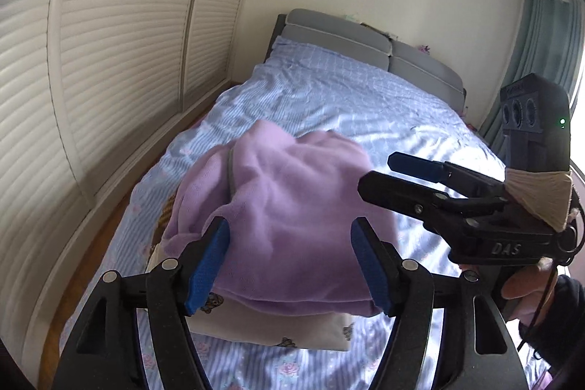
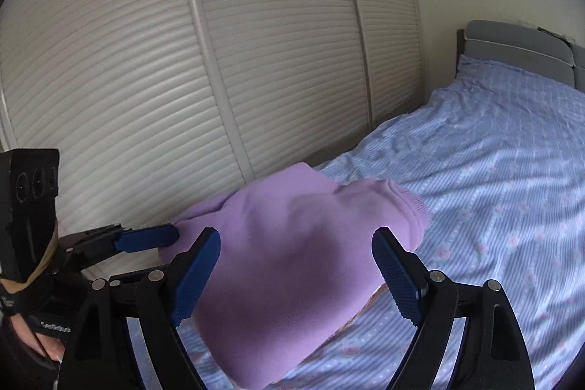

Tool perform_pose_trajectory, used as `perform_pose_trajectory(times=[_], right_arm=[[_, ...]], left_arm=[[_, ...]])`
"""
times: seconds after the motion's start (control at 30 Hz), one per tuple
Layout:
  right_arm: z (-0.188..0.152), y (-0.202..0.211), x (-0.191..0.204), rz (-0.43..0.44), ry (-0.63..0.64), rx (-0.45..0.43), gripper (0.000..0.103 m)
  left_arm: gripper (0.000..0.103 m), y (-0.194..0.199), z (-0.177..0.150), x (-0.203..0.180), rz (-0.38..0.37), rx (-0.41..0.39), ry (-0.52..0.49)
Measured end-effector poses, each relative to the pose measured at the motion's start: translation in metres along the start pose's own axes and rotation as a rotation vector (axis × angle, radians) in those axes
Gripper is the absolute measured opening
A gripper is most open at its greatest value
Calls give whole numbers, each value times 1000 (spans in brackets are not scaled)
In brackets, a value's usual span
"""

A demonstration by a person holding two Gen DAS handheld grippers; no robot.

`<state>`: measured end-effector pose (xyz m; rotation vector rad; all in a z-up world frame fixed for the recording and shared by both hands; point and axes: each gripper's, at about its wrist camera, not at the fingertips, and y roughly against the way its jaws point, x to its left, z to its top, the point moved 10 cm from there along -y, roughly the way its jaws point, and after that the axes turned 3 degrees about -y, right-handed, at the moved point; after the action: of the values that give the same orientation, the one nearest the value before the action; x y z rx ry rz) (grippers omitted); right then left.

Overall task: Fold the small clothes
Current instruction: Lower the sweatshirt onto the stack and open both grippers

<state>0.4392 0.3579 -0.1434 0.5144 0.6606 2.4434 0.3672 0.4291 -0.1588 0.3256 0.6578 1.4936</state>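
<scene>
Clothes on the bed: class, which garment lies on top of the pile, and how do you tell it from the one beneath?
The plain lilac garment lies on top; the cream garment beneath it carries small bear prints.

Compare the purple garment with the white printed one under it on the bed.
The purple garment is plain lilac; the white garment carries small bear prints. The purple garment lies on top, rumpled and bulging; the white garment lies flat underneath. The purple garment shows almost whole; only the near edge of the white garment peeks out. Both rest on the blue bedsheet, and neither is gripped.
</scene>
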Motion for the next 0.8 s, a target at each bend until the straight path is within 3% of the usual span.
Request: perform_pose_trajectory(times=[0.2,0.4,0.57,0.8], right_arm=[[-21,-26,7,6,65,81,86],[-34,-43,3,-3,25,136,87],[-26,-28,7,-59,44,95,86],[-3,49,10,-115,-27,-30,86]], left_arm=[[68,-13,-10,17,25,-5,32],[68,-22,-20,23,48,-21,25],[69,-10,-12,16,67,-20,7],[80,54,12,-17,114,-98,-51]])
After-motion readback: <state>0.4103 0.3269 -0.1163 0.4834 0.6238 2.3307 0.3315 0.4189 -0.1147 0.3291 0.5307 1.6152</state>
